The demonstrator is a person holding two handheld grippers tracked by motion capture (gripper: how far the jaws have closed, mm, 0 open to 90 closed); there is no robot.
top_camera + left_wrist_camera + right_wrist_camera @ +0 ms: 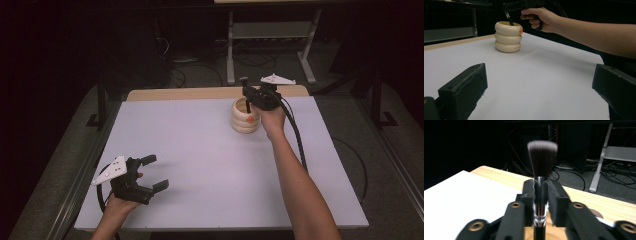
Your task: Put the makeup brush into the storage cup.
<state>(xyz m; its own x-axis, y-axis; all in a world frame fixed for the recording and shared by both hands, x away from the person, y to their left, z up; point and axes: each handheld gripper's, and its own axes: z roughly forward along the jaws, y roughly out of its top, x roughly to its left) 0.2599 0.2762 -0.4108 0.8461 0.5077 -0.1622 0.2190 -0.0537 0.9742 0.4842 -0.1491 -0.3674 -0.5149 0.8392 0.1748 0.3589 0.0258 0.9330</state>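
A cream holder point(245, 119) made of three stacked rings stands at the back of the white table point(200, 150), with an orange spot point(520, 30) on its top ring. My right gripper point(247, 96) is just above it, shut on a makeup brush point(542, 157) that stands upright. The dark bristles point up, and the jaws clamp the shiny ferrule. In the left gripper view the brush's thin handle point(509, 20) reaches down into the mouth of the holder point(508, 37). My left gripper point(155, 173) is open near the front left, holding nothing.
A wooden strip point(210, 93) runs along the table's far edge. Behind it are a metal frame's legs point(270, 45) and cables on the dark floor. The right forearm point(300, 185) crosses the table's right half.
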